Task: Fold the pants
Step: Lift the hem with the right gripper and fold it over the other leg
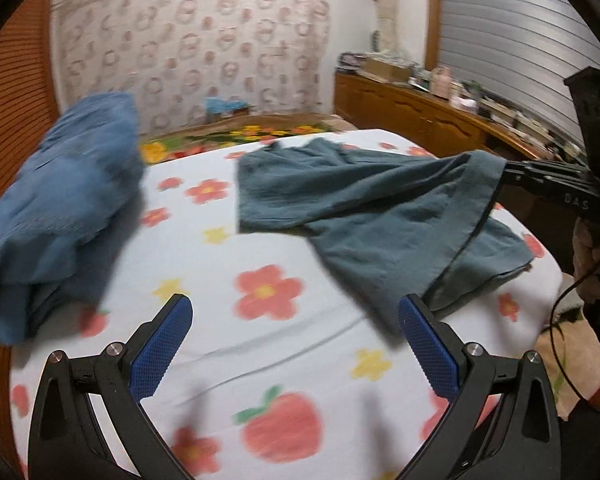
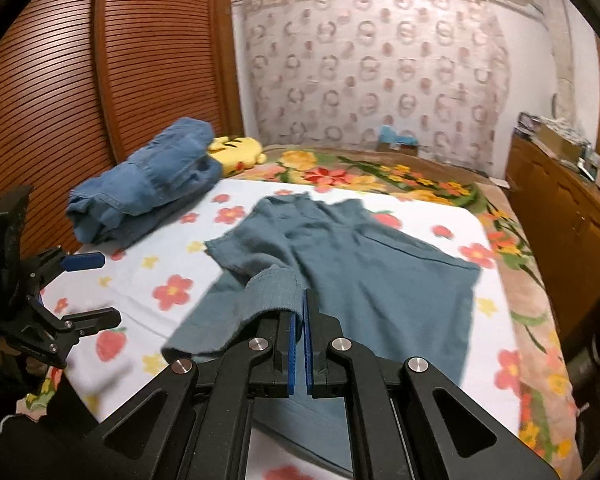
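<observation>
The teal pants (image 2: 364, 264) lie spread across the middle of the bed (image 2: 172, 320), on a white sheet printed with red flowers and strawberries. The right tool (image 2: 302, 312) is clenched on the ribbed hem of the pants, its blue pads pressed nearly together with a fold of the cloth pinched between them and lifted a little off the sheet. In the left wrist view the same hem rises toward that tool at the right edge of the picture, while the rest of the pants (image 1: 364, 208) sags back onto the sheet. The left tool (image 1: 296, 320) is released, its two blue pads wide apart over bare sheet with nothing between them; it hovers near the bottom edge of the pants without touching them. A heap of blue denim clothes (image 2: 148, 184) sits at the far left of the bed, well apart from the pants, with a yellow plush toy (image 2: 236, 152) just behind it. A wooden cabinet (image 2: 560, 208) runs along the right side of the bed.
</observation>
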Demonstrator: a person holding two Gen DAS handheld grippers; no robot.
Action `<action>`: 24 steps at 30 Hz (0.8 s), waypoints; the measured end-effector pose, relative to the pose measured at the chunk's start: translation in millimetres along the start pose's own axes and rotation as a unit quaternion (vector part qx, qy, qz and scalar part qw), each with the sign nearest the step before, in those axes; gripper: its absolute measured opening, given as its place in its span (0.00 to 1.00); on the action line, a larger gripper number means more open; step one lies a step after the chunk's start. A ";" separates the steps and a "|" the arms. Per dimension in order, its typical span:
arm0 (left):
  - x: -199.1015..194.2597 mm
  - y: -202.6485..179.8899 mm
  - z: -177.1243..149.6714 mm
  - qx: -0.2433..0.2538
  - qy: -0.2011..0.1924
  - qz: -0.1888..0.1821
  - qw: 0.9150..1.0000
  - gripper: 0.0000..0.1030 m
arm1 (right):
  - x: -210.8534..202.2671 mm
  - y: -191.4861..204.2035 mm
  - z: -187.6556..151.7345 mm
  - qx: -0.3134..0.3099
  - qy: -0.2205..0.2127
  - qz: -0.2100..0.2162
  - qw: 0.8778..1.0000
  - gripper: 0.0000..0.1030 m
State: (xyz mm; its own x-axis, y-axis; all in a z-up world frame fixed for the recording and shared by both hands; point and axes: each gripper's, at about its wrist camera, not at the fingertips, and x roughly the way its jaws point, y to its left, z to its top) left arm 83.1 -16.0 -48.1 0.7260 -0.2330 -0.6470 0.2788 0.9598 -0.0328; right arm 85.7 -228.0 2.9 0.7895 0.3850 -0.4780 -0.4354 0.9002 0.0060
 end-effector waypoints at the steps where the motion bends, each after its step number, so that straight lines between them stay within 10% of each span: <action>1: 2.2 -5.1 1.7 0.005 0.002 -0.007 1.000 1.00 | -1.4 -0.2 -2.5 0.004 0.000 -0.004 1.000 0.03; 11: 35.5 -59.3 18.9 0.062 0.037 -0.056 0.996 1.00 | -9.5 6.6 2.8 0.040 0.007 -0.019 0.999 0.03; 24: 55.7 -63.2 12.2 0.084 0.070 -0.008 0.994 1.00 | -29.8 -14.8 1.8 0.070 -0.021 -0.028 0.997 0.03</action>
State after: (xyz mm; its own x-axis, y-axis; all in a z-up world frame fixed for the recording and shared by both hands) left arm 113.6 -91.5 -72.8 0.6287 -0.2126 -0.7480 0.3988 0.9139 0.0754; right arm 69.4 -252.5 18.6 0.8291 0.3392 -0.4444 -0.3285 0.9388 0.1037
